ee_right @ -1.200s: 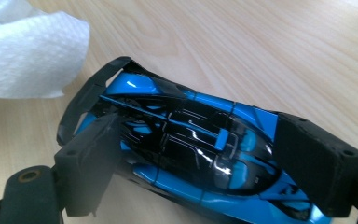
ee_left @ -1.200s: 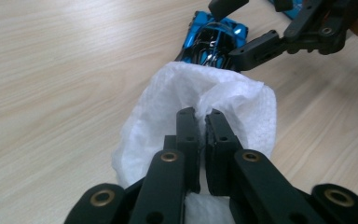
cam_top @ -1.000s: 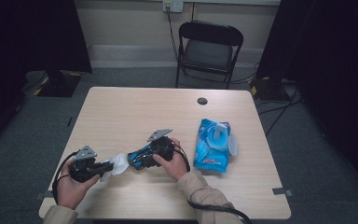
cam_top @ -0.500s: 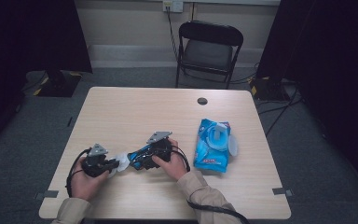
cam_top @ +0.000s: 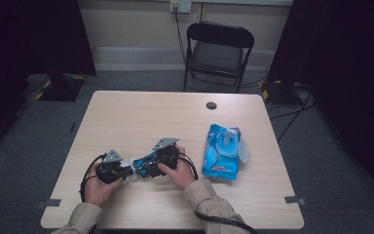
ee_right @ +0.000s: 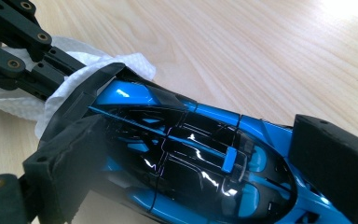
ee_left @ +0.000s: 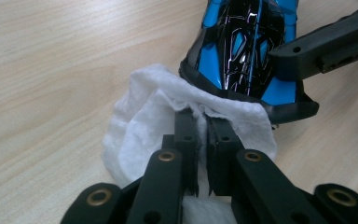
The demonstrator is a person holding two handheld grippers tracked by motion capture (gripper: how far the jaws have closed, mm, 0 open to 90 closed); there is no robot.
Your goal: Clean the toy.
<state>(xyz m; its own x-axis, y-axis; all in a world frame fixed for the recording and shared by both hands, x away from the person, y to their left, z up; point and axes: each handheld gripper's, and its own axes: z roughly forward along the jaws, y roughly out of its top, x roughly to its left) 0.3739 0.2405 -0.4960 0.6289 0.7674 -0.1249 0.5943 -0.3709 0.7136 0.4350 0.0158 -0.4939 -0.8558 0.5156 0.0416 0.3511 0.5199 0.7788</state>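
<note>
The far half of the table is open to passage. Near centre, the toy car and white wipe obstruct. At right, the wipes pack blocks; a narrow lane separates it from the car.

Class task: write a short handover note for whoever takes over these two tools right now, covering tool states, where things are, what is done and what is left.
Left tool: shut on the white wet wipe, pressed against one end of the toy car.
Right tool: jaws wide, gripping the blue-and-black toy car across its body, low over the table.
Wipes pack: to the right on the table, lid open.
Done: wipe pulled out, wiping begun at that end.
Left: probably wipe the rest of the body, then set the car down.
</note>
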